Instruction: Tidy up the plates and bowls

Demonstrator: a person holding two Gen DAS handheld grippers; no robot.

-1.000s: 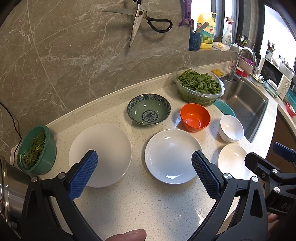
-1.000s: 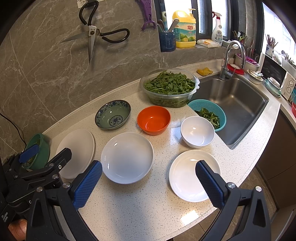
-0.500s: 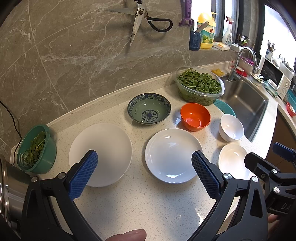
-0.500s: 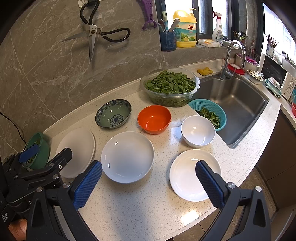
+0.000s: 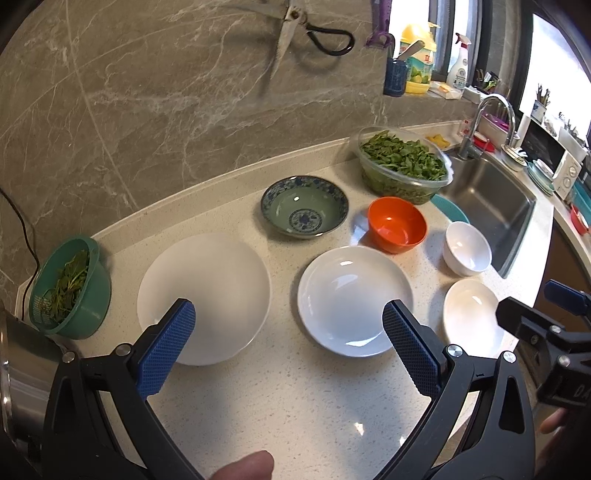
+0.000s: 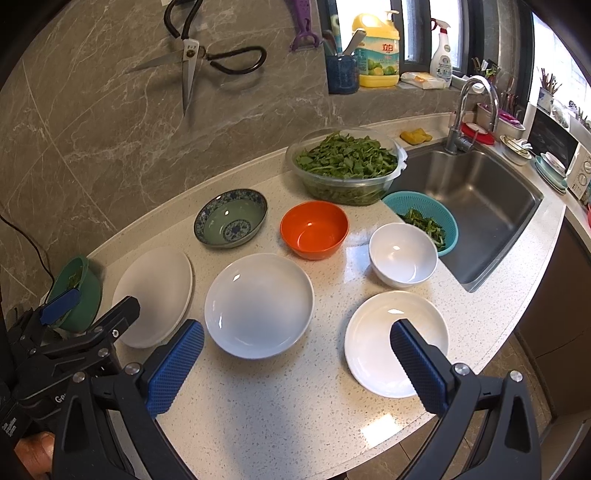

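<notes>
Left gripper [image 5: 288,347] and right gripper [image 6: 295,365] both spread wide, holding nothing. Risk: glazed small plate [image 6: 397,341] near counter edge [image 6: 491,369] could slide off if nudged.

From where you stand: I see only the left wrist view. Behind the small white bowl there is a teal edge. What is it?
Observer: A teal colander at the sink's edge, holding some greens.
Operator: Is the right gripper holding something?
Observer: No, the right gripper is open and empty, above the counter's front edge.
Operator: What hangs beside the scissors, at the top of my picture?
Observer: A purple peeler, hanging on the wall; your view cuts off its upper part.
</notes>
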